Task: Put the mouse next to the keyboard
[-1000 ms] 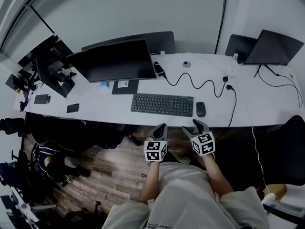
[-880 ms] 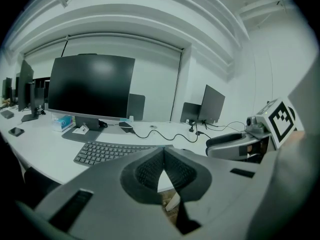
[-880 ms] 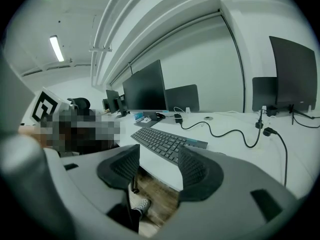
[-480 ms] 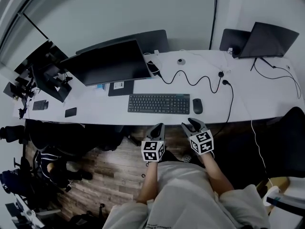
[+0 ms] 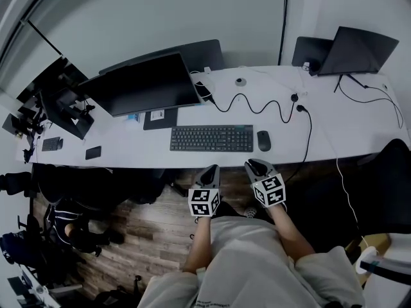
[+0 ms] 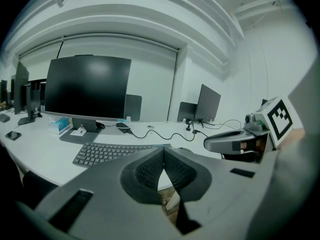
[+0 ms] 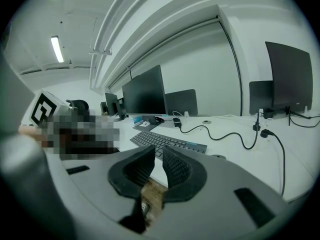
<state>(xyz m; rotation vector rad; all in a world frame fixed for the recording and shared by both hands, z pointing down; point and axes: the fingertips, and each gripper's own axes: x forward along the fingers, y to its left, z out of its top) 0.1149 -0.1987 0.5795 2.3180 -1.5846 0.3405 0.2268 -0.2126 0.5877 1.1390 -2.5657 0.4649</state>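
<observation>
A person stands at a long white desk [image 5: 347,128] with a two-jaw gripper in each hand, both held over the wooden floor just short of the desk's near edge. The black mouse [image 5: 264,140] lies on the desk just beside the right end of the black keyboard [image 5: 211,138], apart from both grippers.

The left gripper [image 5: 211,169] has its jaws pressed together with nothing between them. Its own view shows the ribbed pads [image 6: 150,170] meeting at the tips. The right gripper [image 5: 253,165] has just been closing its jaws, which now stand almost together with a narrow slit left (nothing lies in it).

Behind the keyboard stands a dark monitor [image 5: 151,83], and a black cable [image 5: 257,109] snakes across the desk to the right of it. At the far right corner an open laptop [image 5: 359,49] sits on the desk. Both grippers point toward the desk, tilted slightly down.
</observation>
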